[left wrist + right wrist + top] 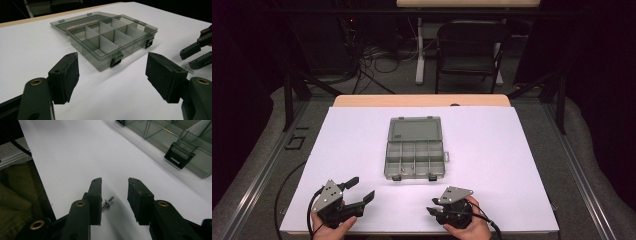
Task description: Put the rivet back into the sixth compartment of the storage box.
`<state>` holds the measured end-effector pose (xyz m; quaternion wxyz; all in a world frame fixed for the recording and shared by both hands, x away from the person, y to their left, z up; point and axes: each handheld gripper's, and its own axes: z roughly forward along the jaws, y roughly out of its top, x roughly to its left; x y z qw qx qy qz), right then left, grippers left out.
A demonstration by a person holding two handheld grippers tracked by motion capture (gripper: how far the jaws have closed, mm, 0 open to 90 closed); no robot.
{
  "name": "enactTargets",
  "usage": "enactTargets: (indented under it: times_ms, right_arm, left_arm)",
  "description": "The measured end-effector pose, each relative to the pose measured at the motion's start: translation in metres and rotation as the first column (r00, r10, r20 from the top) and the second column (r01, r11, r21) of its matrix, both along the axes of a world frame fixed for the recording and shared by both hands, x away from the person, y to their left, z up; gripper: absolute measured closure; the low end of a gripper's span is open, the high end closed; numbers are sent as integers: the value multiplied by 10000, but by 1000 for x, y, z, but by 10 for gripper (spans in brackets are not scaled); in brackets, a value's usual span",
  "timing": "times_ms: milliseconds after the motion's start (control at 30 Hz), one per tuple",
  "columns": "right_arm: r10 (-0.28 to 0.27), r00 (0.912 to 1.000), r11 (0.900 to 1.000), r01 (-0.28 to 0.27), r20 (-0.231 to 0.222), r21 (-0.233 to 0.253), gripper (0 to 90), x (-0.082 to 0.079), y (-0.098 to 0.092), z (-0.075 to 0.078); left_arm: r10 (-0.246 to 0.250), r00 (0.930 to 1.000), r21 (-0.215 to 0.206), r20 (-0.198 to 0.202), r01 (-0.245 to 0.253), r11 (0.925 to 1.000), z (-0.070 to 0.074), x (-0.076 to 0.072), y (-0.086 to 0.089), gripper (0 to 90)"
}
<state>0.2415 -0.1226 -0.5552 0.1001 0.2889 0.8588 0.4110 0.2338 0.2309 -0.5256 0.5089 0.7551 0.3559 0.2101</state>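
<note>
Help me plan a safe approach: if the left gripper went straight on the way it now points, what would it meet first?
Most likely the near front wall of the open, smoky-grey plastic compartment box, around its black latch. The left gripper has its jaws open, with bare white table surface before it; depth is uncertain.

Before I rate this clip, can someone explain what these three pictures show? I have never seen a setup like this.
There is no robot here: a person holds a hand-held tool with two black tongs in each hand. The high view looks down on the white table. The other two pictures come from small cameras riding on each tool, looking along its tongs. The left gripper is wide open and faces an open grey compartment box with its lid folded back. The right gripper is open too, lowered around a small bolt lying on the table beside one of its tongs. Nothing is held yet. A dark chair stands beyond the table.
</note>
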Motion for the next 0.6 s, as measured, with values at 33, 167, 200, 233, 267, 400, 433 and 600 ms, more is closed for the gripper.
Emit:
enactTargets:
  times_ms: [33,167,200,233,267,400,433,600]
  right_arm:
    - [17,10000,10000,-17,-21,1,655,0,0,-1]
    - [106,9999,9999,-106,-108,-37,672,1,1,-2]
    - [91,9999,9999,-91,-134,-49,677,0,1,-3]
    - [109,9998,9999,-110,-144,-52,684,1,2,-3]
    - [131,9998,9999,-132,-162,-75,689,1,2,-3]
    - [187,9997,9998,-189,-173,-100,717,0,3,-4]
    - [166,9997,9998,-168,-176,-112,725,-1,4,-5]
    - [321,9993,9987,-327,-167,-385,766,-1,6,-7]
  left_arm:
    - [-5,10000,15,-34,5,10000,0,0,0,272]
    - [17,10000,-26,6,-17,10000,0,0,0,272]
    - [32,10000,-15,0,-32,10000,0,0,0,272]
    - [19,10000,-17,4,-19,10000,0,0,0,272]
    - [29,10000,-17,0,-29,10000,0,0,0,272]
    - [19,10000,-27,-1,-19,10000,0,0,0,272]
    - [0,10000,-8,-14,0,10000,0,0,0,272]
    - [31,10000,-7,6,-31,10000,0,0,0,272]
